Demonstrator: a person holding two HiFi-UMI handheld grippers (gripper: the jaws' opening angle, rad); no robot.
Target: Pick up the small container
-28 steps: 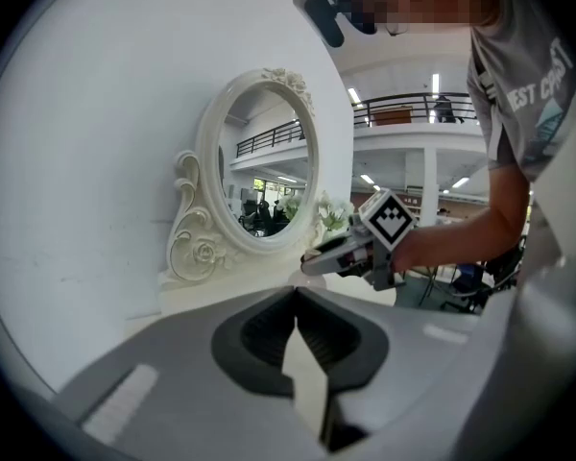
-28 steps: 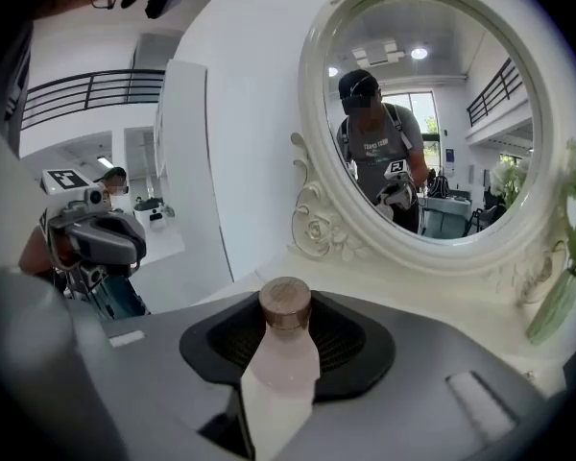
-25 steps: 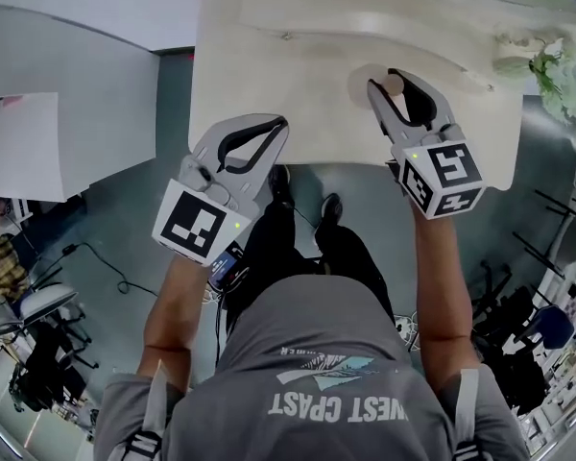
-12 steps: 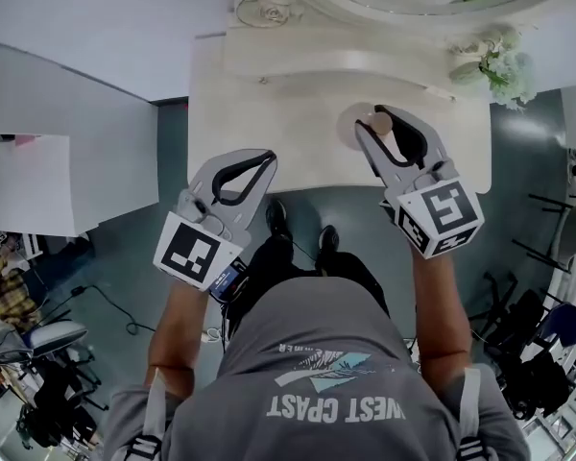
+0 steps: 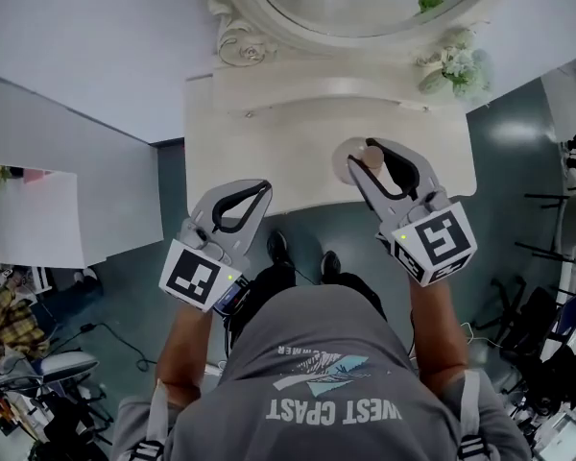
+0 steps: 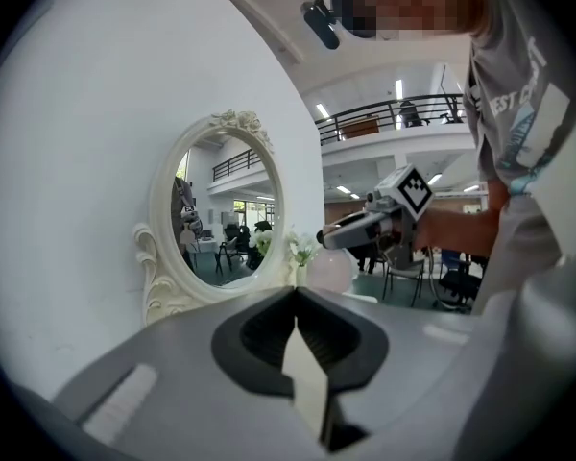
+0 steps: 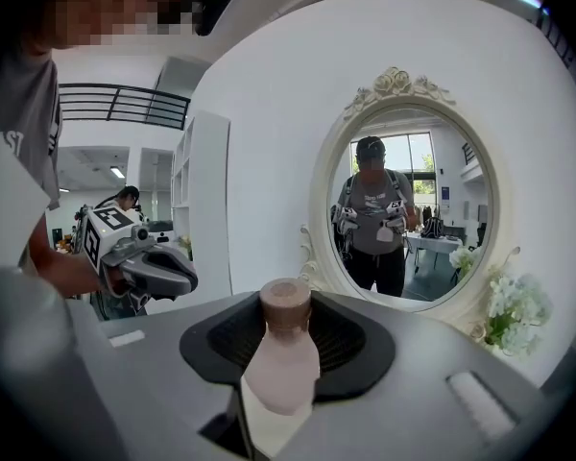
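The small container is a pale pink bottle with a brown cap. My right gripper is shut on it, with the bottle upright between the jaws. In the head view the right gripper holds the container over the front right part of the white dressing table. My left gripper hangs at the table's front edge, shut and with nothing in it. In the left gripper view its jaws meet, and the right gripper with the container shows beyond them.
An oval mirror in an ornate white frame stands at the back of the table. A vase of white flowers sits at the back right. A white wall lies to the left, and chairs stand on the floor to the right.
Both grippers have risen, the right one with the container still in its jaws. The head view now takes in the mirror and more of the table's back.
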